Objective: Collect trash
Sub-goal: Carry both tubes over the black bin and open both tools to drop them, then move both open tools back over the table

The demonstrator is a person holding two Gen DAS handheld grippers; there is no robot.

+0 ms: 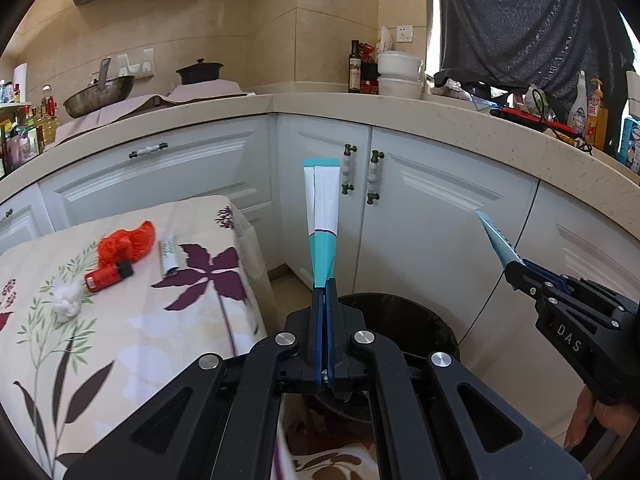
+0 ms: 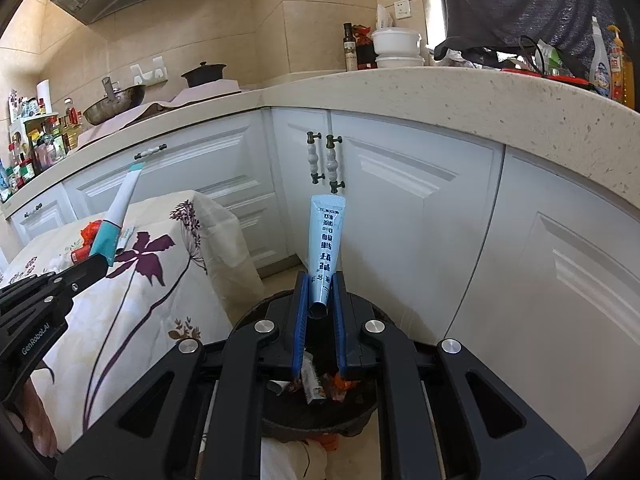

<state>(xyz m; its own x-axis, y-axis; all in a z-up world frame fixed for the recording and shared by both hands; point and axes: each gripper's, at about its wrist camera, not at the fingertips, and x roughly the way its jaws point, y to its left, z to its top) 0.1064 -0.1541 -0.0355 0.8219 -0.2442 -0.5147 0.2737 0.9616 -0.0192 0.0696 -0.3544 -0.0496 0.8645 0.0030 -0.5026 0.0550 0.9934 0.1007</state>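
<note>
Teal and white, a flattened tube (image 1: 322,216) stood pinched between the blue pads of the left gripper (image 1: 324,284), its crimped end pointing up and away toward the white cabinet doors (image 1: 420,216). The gripper was clenched on the tube's teal lower end, above the dark trash bin (image 1: 404,320) on the floor. In the right wrist view the same tube (image 2: 120,208) appeared at the left, tilted, in front of the cloth-covered worktop.

A pale blue tube with dark printed lettering (image 2: 326,240) was grasped by the right gripper (image 2: 320,300), its pads pressed against the tube's narrow near end while the wide end rose toward the cabinet handles (image 2: 326,160). It hung directly over the bin (image 2: 320,400), where crumpled wrappers and orange scraps (image 2: 316,384) lay at the bottom. From the left wrist view the right gripper (image 1: 514,268) showed at the right, with only an edge of its blue tube (image 1: 496,236) visible.

On the worktop's floral cloth (image 1: 132,320) to the left lay more litter: a crumpled orange bag (image 1: 128,242), a small orange bottle with a black cap (image 1: 108,276) just beside it, a small white tube (image 1: 170,256) to its right, and a wad of white tissue (image 1: 68,300) nearer the left edge.

Far behind, a beige counter (image 1: 320,106) carried a wok (image 1: 98,94), a dark pot (image 1: 200,72) and stacked white bowls (image 1: 399,74).
</note>
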